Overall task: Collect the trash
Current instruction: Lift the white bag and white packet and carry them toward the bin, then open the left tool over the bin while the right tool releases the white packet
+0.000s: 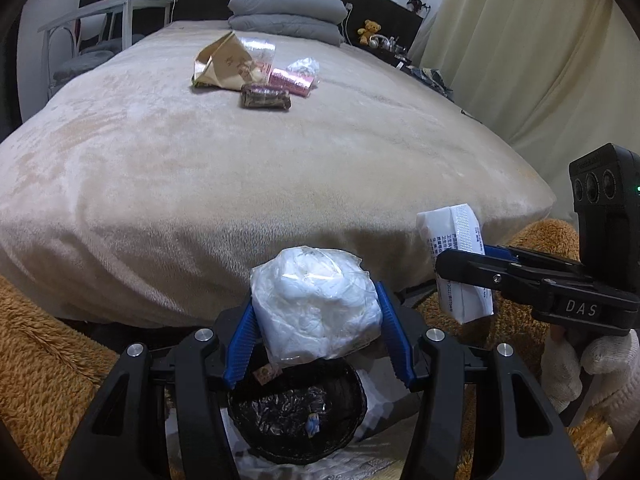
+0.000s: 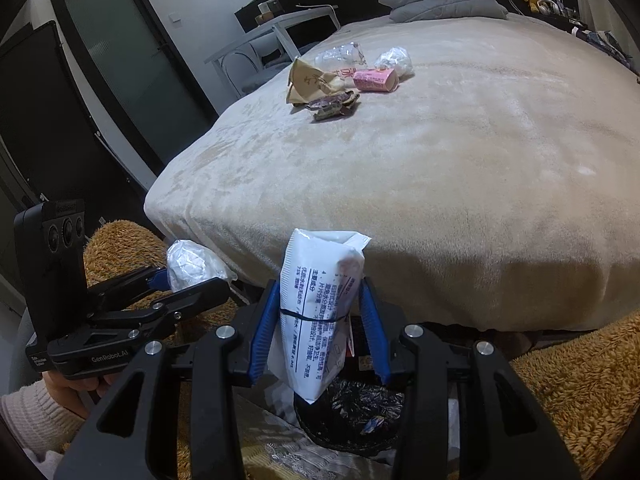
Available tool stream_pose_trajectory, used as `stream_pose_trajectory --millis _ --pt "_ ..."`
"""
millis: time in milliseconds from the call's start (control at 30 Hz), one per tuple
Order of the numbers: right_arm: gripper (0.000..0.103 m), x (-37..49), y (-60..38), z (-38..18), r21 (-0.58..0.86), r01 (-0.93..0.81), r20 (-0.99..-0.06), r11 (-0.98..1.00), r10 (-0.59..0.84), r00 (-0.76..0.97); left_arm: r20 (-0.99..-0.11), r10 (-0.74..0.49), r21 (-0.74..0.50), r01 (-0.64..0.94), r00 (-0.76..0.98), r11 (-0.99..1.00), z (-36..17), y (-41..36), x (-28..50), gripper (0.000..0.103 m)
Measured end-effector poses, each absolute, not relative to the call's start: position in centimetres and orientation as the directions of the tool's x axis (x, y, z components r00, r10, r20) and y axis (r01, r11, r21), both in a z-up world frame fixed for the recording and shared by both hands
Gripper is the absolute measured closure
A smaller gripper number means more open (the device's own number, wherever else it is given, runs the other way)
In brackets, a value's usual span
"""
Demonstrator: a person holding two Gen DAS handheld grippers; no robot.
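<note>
Left gripper (image 1: 318,334) was clamped on a crumpled white plastic-wrapped wad (image 1: 316,304), blue pads pressed against both its sides. Right gripper (image 2: 318,326) was closed partway on a white printed soft packet (image 2: 316,300), held upright between its pads. Both hung just above a round black-lined trash bin (image 1: 296,412) sitting directly beneath the fingertips, with scraps in it. Bin stood on an orange-brown shaggy rug (image 1: 44,360) at the foot of the bed.

Ahead of both tools: wide bed under a beige plush blanket (image 1: 240,168). Well beyond the tips, mid-bed, a cluster of remaining trash: tan crumpled paper bag (image 1: 222,64), pink wrapper roll (image 1: 290,80), dark brown wrapper (image 1: 266,96), clear plastic ball (image 1: 304,66). Folded grey bedding (image 1: 286,16) at the far end. Cream curtain (image 1: 532,52) off to the right; white table (image 1: 108,8) far left. Dark glass door (image 2: 128,52) showed in the right wrist view.
</note>
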State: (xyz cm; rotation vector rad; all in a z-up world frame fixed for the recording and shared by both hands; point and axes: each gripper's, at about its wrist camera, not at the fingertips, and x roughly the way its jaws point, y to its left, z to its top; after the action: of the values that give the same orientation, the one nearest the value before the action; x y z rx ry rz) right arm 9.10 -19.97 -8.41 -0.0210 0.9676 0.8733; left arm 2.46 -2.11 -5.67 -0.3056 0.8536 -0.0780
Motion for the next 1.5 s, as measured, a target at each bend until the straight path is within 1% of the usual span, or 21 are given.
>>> stream_pose_trajectory --millis 67,167,433,767,1133,1267,1500 --pt "0.061 9.3 -19.8 -9.1 0.356 -0.65 -0.74 0.672 0.627 0.243 -0.767 -0.22 -0.314 -0.055 0.603 0.948 -6.9 -1.9 3.2 0.048" --pt "0.061 9.7 -19.6 -10.3 0.364 -0.635 -0.771 0.681 0.603 0.204 -0.808 -0.226 -0.306 -0.061 0.543 0.95 -8.3 -2.1 3.8 0.048" --pt "0.061 10.7 -19.4 -13.1 0.37 -0.587 -0.834 0.72 0.536 0.131 -0.85 -0.255 -0.327 -0.081 0.46 0.942 -10.5 -2.0 4.7 0.048" --pt "0.061 12.2 -18.0 -17.6 0.349 -0.52 -0.915 0.78 0.404 -0.007 -0.923 -0.267 -0.307 -0.112 0.278 0.945 -14.4 -3.2 6.6 0.048" --pt "0.061 13.1 -17.0 -20.3 0.372 -0.469 -0.925 0.801 0.364 -0.113 -0.941 -0.295 -0.32 -0.151 0.165 0.935 -17.0 -3.0 7.5 0.047" --pt "0.061 13.4 -16.8 -21.1 0.382 -0.458 -0.923 0.802 0.359 -0.141 -0.94 -0.305 -0.325 -0.132 0.152 0.937 -17.3 -3.4 7.5 0.047" --pt "0.06 13.3 -16.3 -21.7 0.385 -0.447 -0.923 0.807 0.348 -0.166 -0.944 -0.305 -0.323 -0.155 0.128 0.934 -18.2 -3.3 7.4 0.047"
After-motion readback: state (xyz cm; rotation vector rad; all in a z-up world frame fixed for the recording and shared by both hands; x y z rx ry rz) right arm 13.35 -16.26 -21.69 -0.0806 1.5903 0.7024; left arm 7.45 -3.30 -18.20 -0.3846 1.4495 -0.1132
